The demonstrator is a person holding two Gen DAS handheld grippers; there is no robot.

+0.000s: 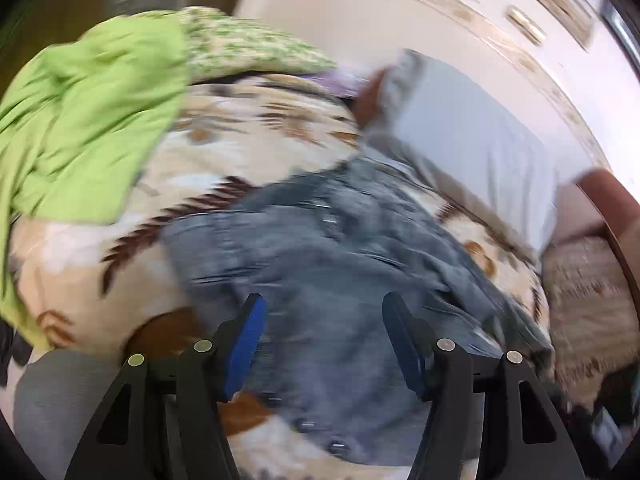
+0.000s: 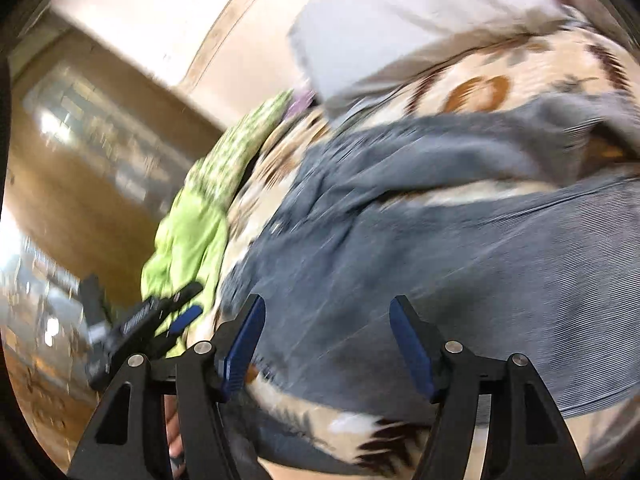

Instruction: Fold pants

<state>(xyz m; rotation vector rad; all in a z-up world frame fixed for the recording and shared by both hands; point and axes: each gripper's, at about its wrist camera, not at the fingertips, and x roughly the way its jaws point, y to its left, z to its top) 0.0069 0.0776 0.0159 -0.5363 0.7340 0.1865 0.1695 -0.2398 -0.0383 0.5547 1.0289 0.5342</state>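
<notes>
Blue-grey denim pants (image 1: 320,248) lie rumpled on a cream blanket with brown leaf prints (image 1: 248,136). My left gripper (image 1: 322,340) hovers over the near part of the pants, its blue pads wide apart with nothing gripped between them. In the right wrist view the same pants (image 2: 460,248) spread across the blanket (image 2: 480,92), and my right gripper (image 2: 328,344) stands open above them, holding nothing. The left gripper (image 2: 176,312) shows there at the lower left, blurred. Both views are smeared by motion.
A bright green cloth (image 1: 88,120) and a green-patterned fabric (image 1: 248,40) are heaped at the blanket's far left. A pale grey pillow (image 1: 472,152) lies at the back right by a white wall. A wooden floor (image 2: 80,200) shows left of the bed.
</notes>
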